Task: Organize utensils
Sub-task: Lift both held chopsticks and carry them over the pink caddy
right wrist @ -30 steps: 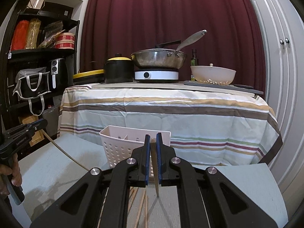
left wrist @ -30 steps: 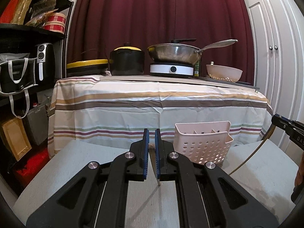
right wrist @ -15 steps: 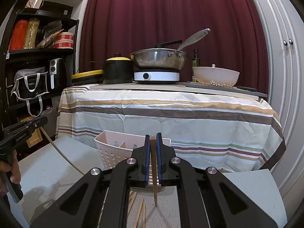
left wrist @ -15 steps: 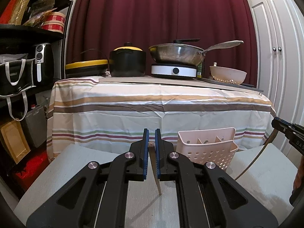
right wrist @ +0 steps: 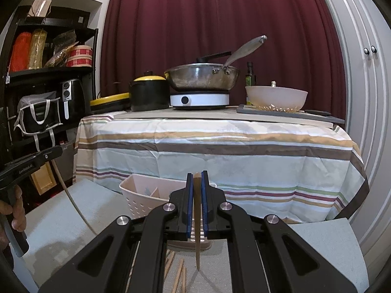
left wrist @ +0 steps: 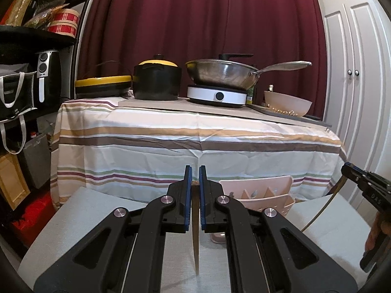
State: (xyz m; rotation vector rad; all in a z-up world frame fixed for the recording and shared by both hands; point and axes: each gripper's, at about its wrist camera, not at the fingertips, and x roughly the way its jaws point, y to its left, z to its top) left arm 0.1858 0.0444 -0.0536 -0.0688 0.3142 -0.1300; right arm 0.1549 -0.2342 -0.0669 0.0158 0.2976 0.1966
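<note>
My left gripper [left wrist: 194, 178] is shut on a wooden chopstick [left wrist: 195, 239] that hangs point down over the grey table top. My right gripper [right wrist: 197, 183] is shut on another wooden chopstick [right wrist: 197, 244], also point down. A pink perforated utensil basket [left wrist: 259, 195] with dividers stands just right of the left gripper; in the right wrist view the basket [right wrist: 146, 197] is just left of and behind the right gripper. Several loose chopsticks [right wrist: 177, 272] lie on the table below the right gripper. Each gripper appears at the edge of the other's view, the right gripper [left wrist: 366, 185] and the left gripper [right wrist: 29, 163].
A grey table top [left wrist: 97, 214] carries the basket. Behind it stands a striped-cloth table [left wrist: 195, 141] with a black pot [left wrist: 157, 80], a steel pan on a white hotplate [left wrist: 220, 73] and a bowl [left wrist: 288, 102]. Black shelves [left wrist: 24, 73] stand left, white cupboard doors [left wrist: 354, 85] right.
Both grippers have tilted upward and moved closer to the basket, which now sits lower in both views. Each still holds its chopstick.
</note>
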